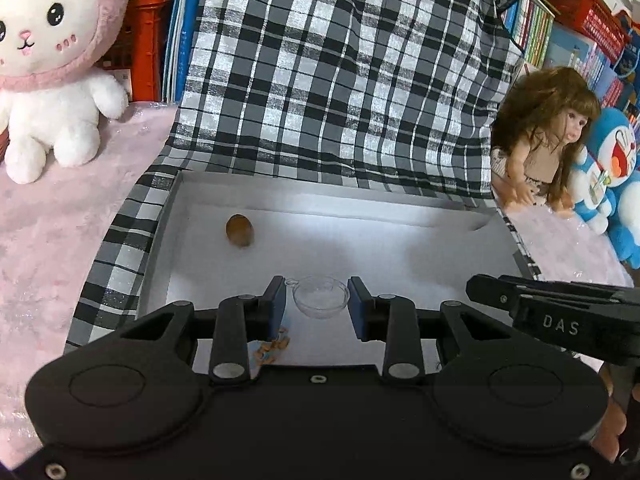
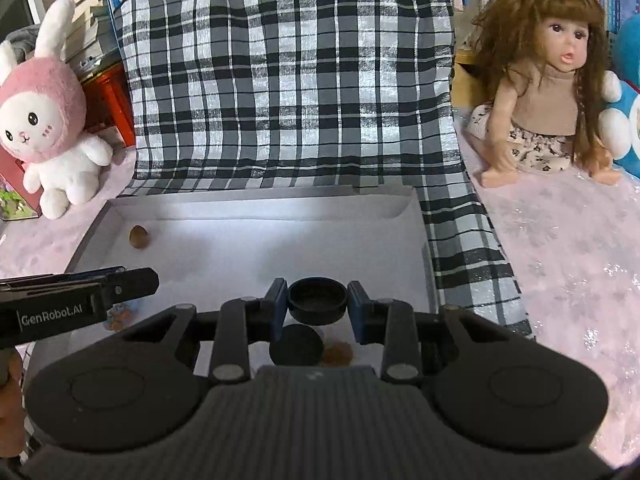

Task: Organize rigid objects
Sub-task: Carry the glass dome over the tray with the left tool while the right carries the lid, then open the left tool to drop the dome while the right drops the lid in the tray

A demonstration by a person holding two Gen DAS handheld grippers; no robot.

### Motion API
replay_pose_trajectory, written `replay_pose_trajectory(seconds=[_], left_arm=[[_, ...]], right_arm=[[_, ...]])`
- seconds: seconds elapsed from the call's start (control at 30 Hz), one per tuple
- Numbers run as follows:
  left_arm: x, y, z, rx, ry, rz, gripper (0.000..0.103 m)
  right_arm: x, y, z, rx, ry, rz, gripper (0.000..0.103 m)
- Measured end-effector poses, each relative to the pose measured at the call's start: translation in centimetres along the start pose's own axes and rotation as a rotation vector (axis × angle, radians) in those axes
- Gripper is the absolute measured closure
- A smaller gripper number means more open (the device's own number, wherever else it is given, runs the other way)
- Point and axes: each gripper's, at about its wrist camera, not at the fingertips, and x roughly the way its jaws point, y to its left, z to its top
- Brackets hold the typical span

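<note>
My left gripper (image 1: 317, 300) is shut on a small clear plastic cup (image 1: 320, 298), held just above the floor of a shallow white box (image 1: 320, 196). A brown egg-shaped piece (image 1: 240, 231) lies at the box's far left. A small orange and blue item (image 1: 272, 346) shows under the left finger. My right gripper (image 2: 317, 300) is shut on a black round cap (image 2: 317, 298) over the same box (image 2: 260, 204). Below it lie a black disc (image 2: 296, 346) and a brown round piece (image 2: 338, 354). The brown egg-shaped piece (image 2: 139, 237) sits far left. Each gripper appears in the other's view: the right gripper (image 1: 560, 312) and the left gripper (image 2: 80, 292).
The box rests on a black and white plaid cloth (image 1: 340, 80) draped up behind it. A pink bunny plush (image 2: 44, 120) sits at the left, a long-haired doll (image 2: 552, 92) and a blue plush (image 1: 616, 168) at the right, on pink fabric. Books and a red crate (image 1: 144, 48) stand behind.
</note>
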Motion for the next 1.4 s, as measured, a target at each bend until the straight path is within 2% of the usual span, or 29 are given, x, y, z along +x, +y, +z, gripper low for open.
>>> replay_pose_trajectory(seconds=[0.43,1.07,1.23,1.33,1.4], left_arm=[[1.2,-0.2,-0.6,0.035,0.002,0.029,0.071],[1.6,-0.4,-0.9,0.058,-0.020,0.042,0.071],[1.6,-0.6,-0.9,0.060,-0.026,0.049,0.070],[1.2,-0.8,-1.1,0.069,-0.038,0.051,0.059],[0.8,-1.0,-1.3,0.075,-0.048,0.050,0.057]], right_arm=[[1.6,-0.1,-0.1,0.005,0.023,-0.027,0.066],[2.1,0.8,-0.2,-0.066,0.024,-0.071,0.066],[2.0,0.9,-0.2,-0.065,0.018,-0.075,0.048],[1.6,0.8,-0.3,-0.052,0.008,-0.066,0.044],[1.2,1.0,-0.4,-0.063,-0.003,-0.069,0.041]])
